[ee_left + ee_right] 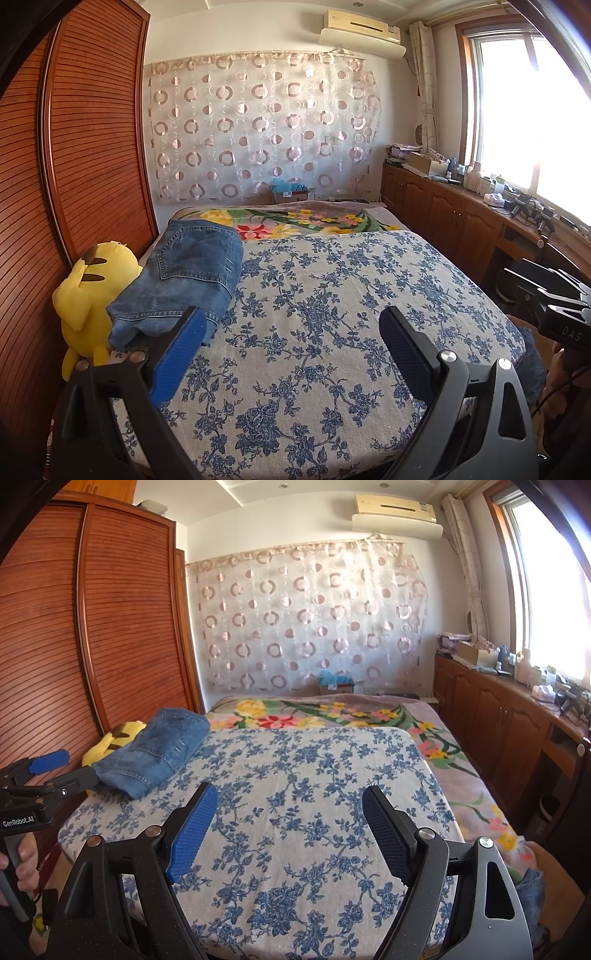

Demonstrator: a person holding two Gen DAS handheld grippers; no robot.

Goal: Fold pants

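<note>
A folded pair of blue jeans [184, 273] lies at the left edge of the bed, on the blue-flowered cloth [332, 295]; it also shows in the right wrist view [159, 749]. My left gripper [291, 350] is open and empty, above the cloth's near part, its left finger [181, 354] just in front of the jeans' near end. My right gripper [291, 827] is open and empty over the middle of the cloth [314, 775]. The left gripper also shows at the left edge of the right wrist view [48, 771]. More denim [532, 365] hangs off the bed's right near corner.
A yellow plush toy [88, 295] sits between the jeans and the wooden wardrobe [74, 147] at left. A flowered blanket [295, 221] covers the far part of the bed. A low wooden cabinet [461, 210] with clutter runs under the window at right.
</note>
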